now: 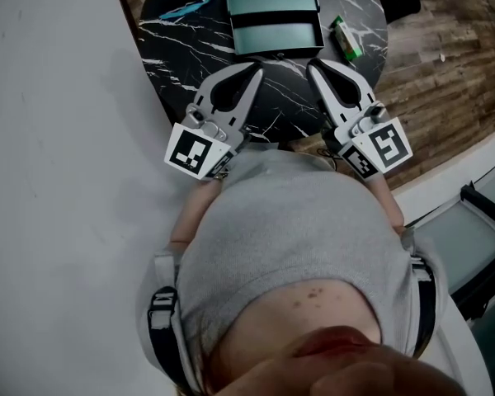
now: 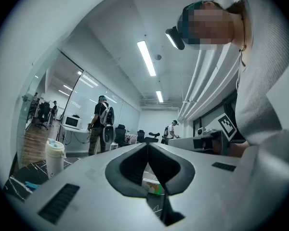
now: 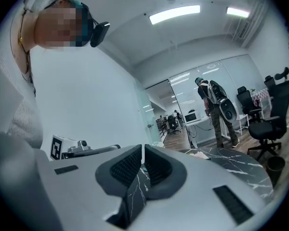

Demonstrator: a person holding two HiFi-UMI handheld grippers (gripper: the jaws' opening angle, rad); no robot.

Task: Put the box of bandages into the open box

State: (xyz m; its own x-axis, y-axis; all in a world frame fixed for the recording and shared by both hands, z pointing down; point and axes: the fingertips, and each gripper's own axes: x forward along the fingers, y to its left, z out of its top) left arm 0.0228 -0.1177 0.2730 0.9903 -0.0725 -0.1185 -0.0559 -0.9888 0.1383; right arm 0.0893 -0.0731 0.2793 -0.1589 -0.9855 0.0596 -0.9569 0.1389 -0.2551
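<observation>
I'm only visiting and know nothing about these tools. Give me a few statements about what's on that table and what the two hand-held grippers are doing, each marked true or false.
1. The green box lies on the black table, to the right of the open box. True.
2. The left gripper is clamped on the green box. False: its jaws are together with nothing between them.
3. The green box sits inside the open box. False: it lies outside it, on the table.
4. The right gripper is shut and holds nothing. True.
</observation>
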